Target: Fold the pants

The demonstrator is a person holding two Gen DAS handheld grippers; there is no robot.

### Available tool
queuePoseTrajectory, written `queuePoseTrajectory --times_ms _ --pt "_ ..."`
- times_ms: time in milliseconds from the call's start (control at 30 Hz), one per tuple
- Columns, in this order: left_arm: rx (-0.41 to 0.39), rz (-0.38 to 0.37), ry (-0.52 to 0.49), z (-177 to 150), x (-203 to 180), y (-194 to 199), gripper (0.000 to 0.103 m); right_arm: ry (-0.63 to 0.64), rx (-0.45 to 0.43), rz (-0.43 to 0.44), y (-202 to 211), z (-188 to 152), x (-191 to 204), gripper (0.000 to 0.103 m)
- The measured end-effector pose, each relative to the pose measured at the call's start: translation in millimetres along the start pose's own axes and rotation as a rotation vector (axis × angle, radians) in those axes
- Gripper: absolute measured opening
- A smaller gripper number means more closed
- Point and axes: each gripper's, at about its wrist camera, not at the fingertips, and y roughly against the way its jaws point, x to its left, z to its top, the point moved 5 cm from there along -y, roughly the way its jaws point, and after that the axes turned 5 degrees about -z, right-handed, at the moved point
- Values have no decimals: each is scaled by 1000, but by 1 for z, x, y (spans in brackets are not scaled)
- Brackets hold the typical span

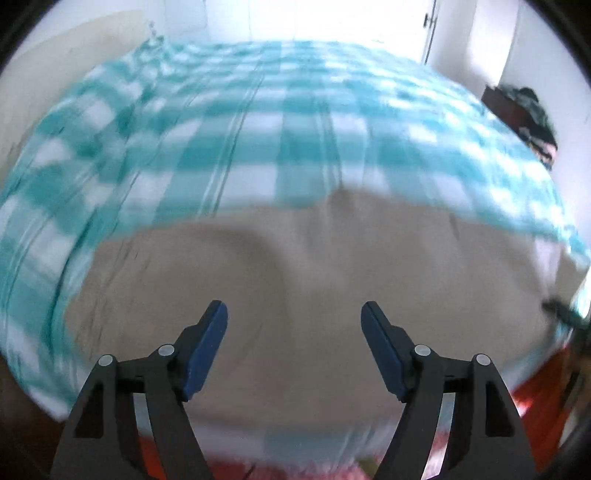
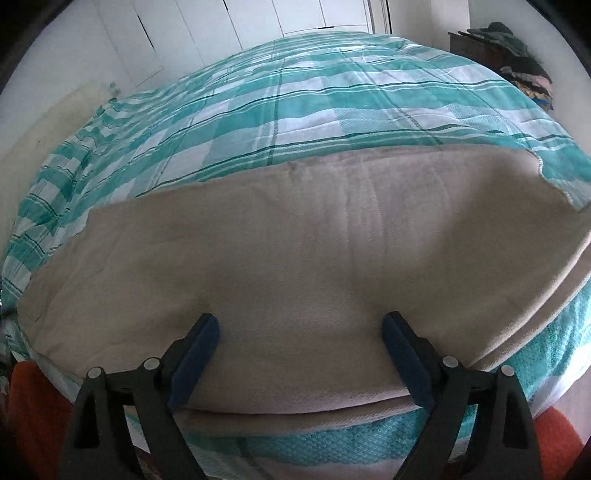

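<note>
Beige pants lie flat across the near side of a bed, their long edge running along the bed's front edge. They also show, blurred, in the left wrist view. My left gripper is open and empty, hovering over the pants. My right gripper is open and empty, its fingers just above the near edge of the pants. A dark tip, perhaps the other gripper, shows at the right edge of the left wrist view.
The bed carries a teal and white checked cover. A dark cabinet with piled clothes stands at the back right. White wardrobe doors lie behind the bed. Orange fabric sits below the bed's front edge.
</note>
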Motion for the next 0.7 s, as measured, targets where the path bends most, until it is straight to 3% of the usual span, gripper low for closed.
queuePoseTrajectory --times_ms 67,167,300,367,467,533,600,700 --pt "-1 -2 1 26 -7 -31 77 0 -4 8 1 -2 0 91" --pt "66 31 34 34 -5 -83 77 8 -12 12 0 -1 1 91" --pt "212 124 64 -7 19 -125 66 15 -17 21 -1 -2 2 92" --pt "188 104 47 -24 23 -113 66 16 -16 27 -2 -1 2 92" --pt "194 137 -16 -45 23 -86 65 23 -18 37 -3 -1 3 95" --pt "180 101 -7 -54 19 -70 65 24 -22 37 -2 0 4 96" --pt "156 16 6 -66 7 -54 67 22 -33 20 5 2 5 93" --pt "117 -18 -70 -77 -18 -48 69 23 -105 8 31 11 15 93"
